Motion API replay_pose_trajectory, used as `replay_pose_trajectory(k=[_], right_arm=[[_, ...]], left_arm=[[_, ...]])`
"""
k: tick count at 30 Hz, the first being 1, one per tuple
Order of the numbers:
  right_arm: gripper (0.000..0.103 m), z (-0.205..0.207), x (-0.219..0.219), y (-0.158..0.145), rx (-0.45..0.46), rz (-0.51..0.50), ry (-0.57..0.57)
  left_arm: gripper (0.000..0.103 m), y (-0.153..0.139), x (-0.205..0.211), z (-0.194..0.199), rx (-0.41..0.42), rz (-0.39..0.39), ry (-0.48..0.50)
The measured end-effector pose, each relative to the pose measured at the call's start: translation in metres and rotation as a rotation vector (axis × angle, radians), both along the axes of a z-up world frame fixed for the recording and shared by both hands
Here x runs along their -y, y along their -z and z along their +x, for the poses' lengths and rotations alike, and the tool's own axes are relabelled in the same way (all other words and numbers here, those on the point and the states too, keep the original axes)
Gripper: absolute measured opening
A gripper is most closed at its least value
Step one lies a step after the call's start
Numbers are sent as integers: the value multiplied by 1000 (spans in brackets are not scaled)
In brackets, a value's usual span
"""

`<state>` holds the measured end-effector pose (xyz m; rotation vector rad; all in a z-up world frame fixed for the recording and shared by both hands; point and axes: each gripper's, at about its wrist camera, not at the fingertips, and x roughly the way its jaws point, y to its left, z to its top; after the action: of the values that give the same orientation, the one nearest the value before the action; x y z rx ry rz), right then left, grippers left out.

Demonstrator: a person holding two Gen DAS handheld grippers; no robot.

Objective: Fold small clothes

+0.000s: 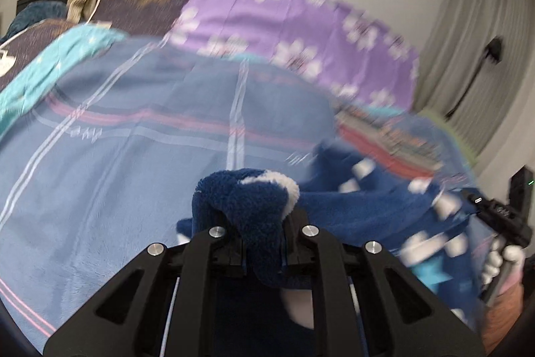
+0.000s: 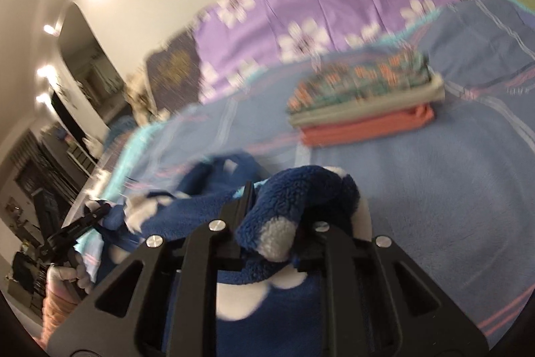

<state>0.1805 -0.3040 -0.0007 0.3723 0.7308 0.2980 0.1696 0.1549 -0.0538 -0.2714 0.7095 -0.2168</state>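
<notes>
A dark blue fleece garment with white and light blue patches hangs stretched between my two grippers over the bed. In the left wrist view my left gripper is shut on one bunched corner of it, and the fleece bulges up over the fingers. In the right wrist view my right gripper is shut on another bunched corner of the garment. Fabric hides the fingertips of both. A white-gloved hand holding the other tool shows at the right edge, and again at the far left in the right wrist view.
A blue blanket with pink and white stripes covers the bed. A stack of folded clothes, patterned on top of grey and coral, lies on it ahead of the right gripper. Purple flowered cloth lines the back; a curtain hangs at right.
</notes>
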Motion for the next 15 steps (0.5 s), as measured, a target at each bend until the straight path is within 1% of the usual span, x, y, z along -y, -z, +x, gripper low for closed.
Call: replay_pose_trajectory(k=[1,2,4,6,7,8,9,10,11,12,13,14,15], right_arm=[[18,6,-2,13,-29,-12,1],[18,11,-3,24,-51,-17,1],[18,13,-4,37,-68,-15,-3],[21,13,-3,36,-64,-8,-10],[22,13,-3,35,-62,-5,-18],[27,11,-4,34,-61,-4,-23],[35,9,-3,31,-57,-3,-27],[41,4,-2,27,-50,-1,-29],[48,-1,-1,21,-36,1,-28],[50,-11,1,11,2,-1,-33],[50,-17,3,3,26,-9,-39],[52,-26,5,-6,61,-30,-52],[60,-30,7,-11,75,-43,-57]], left_arm=[[13,15,2,6,-40,17,1],[13,22,2,9,-58,18,4],[13,23,-5,9,-59,-19,11],[20,22,-11,7,-56,-51,17],[21,22,-14,6,-59,-69,20],[23,20,-16,5,-57,-80,21],[26,15,-18,3,-47,-88,19],[30,6,-21,-4,-19,-99,13],[42,-7,-27,-15,29,-113,5],[52,-15,-29,-21,61,-120,1],[54,-29,-34,-33,112,-118,-1],[56,-39,-38,-43,148,-99,2],[59,-43,-38,-48,162,-80,5]])
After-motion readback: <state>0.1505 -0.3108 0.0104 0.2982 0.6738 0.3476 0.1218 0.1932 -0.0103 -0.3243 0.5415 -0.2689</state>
